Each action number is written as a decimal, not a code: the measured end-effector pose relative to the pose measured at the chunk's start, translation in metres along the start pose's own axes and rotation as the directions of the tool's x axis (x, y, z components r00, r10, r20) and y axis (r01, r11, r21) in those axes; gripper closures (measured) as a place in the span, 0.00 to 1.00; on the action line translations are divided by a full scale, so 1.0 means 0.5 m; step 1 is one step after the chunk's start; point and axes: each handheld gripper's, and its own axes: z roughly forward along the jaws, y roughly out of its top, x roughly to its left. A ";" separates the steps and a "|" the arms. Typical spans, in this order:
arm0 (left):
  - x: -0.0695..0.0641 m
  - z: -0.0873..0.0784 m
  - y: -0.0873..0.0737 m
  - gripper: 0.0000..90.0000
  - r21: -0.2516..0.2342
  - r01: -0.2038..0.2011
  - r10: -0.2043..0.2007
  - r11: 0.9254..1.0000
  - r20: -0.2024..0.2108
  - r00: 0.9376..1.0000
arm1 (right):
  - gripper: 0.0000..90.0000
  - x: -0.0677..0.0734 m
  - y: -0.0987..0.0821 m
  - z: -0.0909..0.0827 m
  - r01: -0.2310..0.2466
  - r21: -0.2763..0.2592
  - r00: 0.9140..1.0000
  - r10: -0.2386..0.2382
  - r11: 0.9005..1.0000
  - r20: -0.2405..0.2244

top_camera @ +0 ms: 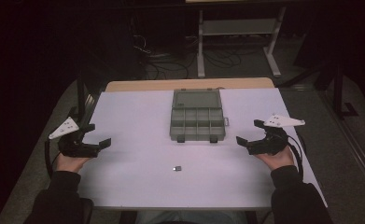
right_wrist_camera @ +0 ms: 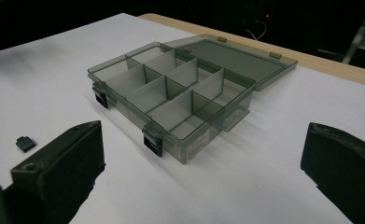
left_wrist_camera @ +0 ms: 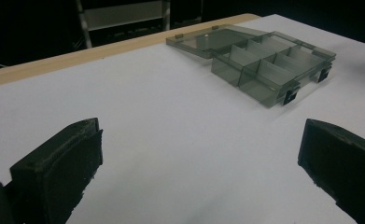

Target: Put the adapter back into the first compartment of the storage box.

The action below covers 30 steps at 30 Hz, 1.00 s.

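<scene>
Nearest the high view's camera, the person's dark sleeves (top_camera: pixel 59 196) come in from the bottom edge, each hand holding a gripper above the white table (top_camera: pixel 138 186). The left gripper (top_camera: pixel 95 135), at about 9 o'clock on the table, has its jaws spread wide with nothing between them; in the left gripper view both black jaws stand far apart over bare white surface. The right gripper (top_camera: pixel 250 133), at about 3 o'clock, is likewise released and holds nothing, its jaws equally wide in the right gripper view. Whether either gripper rests on the table or hangs just above it cannot be told. Between them, toward 12 o'clock, sits a translucent grey compartment box (top_camera: pixel 197 122) with its lid (top_camera: pixel 196 99) folded back flat and two dark latches on its near edge; the compartments look empty. A small dark piece (top_camera: pixel 176 168) lies alone at about 6 o'clock, well apart from both grippers; it is too small to identify. The room beyond the table's far wooden edge (top_camera: pixel 189 84) is dark, with a pale shelf frame (top_camera: pixel 238 28) and cables barely made out.
</scene>
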 end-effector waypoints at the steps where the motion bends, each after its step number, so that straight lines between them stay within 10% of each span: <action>1: -0.001 0.000 0.000 0.00 0.002 -0.001 0.001 1.000 0.000 1.000 | 0.00 0.000 0.000 0.000 0.001 0.002 1.000 -0.001 1.000 0.001; 30: -0.030 0.011 0.032 0.00 0.085 -0.090 0.089 0.992 0.018 0.996 | 0.00 0.009 -0.003 -0.003 0.007 0.028 1.000 -0.007 1.000 -0.003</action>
